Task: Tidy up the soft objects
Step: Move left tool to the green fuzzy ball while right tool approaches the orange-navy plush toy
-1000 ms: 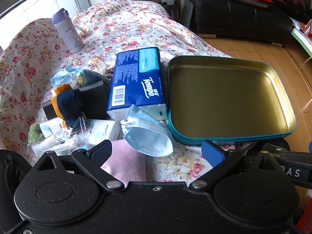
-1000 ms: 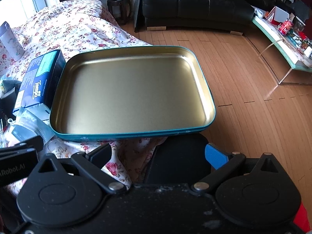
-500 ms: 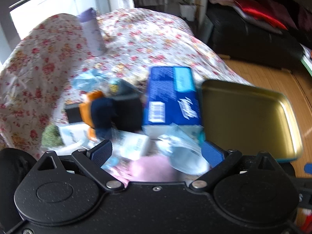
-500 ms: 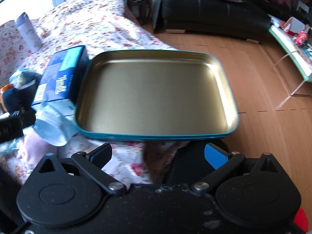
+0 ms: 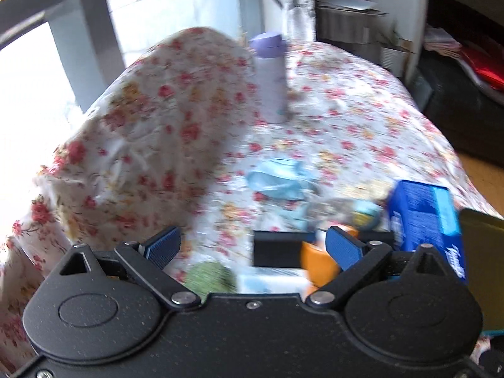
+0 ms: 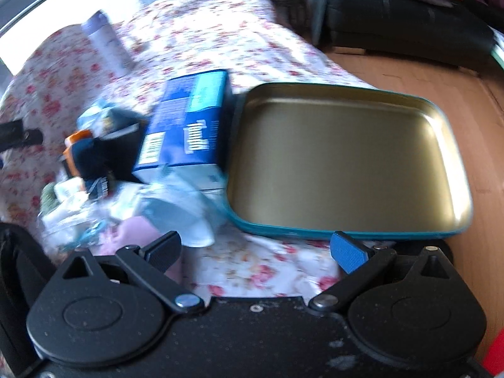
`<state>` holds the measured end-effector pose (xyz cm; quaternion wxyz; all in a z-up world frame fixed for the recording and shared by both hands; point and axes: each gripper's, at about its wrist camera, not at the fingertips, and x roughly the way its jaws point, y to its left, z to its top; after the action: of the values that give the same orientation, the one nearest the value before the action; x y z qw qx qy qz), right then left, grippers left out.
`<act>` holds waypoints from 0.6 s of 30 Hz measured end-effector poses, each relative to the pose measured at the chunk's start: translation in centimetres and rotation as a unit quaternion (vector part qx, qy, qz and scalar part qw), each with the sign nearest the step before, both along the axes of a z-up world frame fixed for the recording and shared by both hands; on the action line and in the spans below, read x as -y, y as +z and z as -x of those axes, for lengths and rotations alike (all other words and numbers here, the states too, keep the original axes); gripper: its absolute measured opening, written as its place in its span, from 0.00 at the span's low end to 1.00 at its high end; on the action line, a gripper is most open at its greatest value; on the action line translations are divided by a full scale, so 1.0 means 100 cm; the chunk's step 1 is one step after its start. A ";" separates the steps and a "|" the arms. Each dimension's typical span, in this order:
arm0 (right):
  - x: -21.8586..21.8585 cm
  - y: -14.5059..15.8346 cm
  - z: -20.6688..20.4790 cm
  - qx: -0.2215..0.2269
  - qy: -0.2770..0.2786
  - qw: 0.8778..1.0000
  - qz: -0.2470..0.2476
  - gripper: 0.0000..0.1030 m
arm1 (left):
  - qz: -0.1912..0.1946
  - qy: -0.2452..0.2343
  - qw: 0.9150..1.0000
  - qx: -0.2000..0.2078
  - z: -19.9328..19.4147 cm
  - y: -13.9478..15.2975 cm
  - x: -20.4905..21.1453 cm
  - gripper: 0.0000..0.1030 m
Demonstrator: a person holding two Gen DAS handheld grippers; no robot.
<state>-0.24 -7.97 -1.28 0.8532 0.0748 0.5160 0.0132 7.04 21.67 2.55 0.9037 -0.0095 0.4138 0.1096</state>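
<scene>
Both the left gripper (image 5: 252, 245) and right gripper (image 6: 256, 252) gaped wide, holding nothing — the mask (image 6: 179, 214) lay lower left, touching the tray (image 6: 346, 233), beside the tissue pack (image 6: 189, 126).

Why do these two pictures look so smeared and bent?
Left wrist view: motion blur smears the blue tissue pack and purple bottle; the window is blown out white. Right wrist view: the clutter is blurred, the gold tray sharper, with glare on its right wall. Fisheye lenses curve both.
</scene>
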 end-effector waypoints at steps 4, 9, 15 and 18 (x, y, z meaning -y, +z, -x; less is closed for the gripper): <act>-0.018 -0.001 -0.006 0.014 0.028 0.999 -0.010 0.98 | 0.005 0.019 1.000 -0.019 -0.011 -0.009 -0.030 0.93; -0.030 -0.003 -0.019 0.004 0.040 0.999 -0.027 0.99 | -0.002 0.015 0.998 -0.059 -0.019 -0.020 -0.053 0.89; -0.047 -0.005 -0.025 0.005 0.068 0.997 -0.023 0.98 | 0.016 -0.002 0.995 -0.103 -0.027 -0.038 -0.069 0.87; -0.055 -0.002 -0.023 0.017 0.084 0.996 -0.009 0.98 | 0.039 -0.025 0.992 -0.119 -0.027 -0.043 -0.070 0.87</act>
<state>2.09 -2.50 -1.44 0.8569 0.0388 0.5058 0.0914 9.76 28.68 -1.70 0.8495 -0.0212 0.5224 0.0710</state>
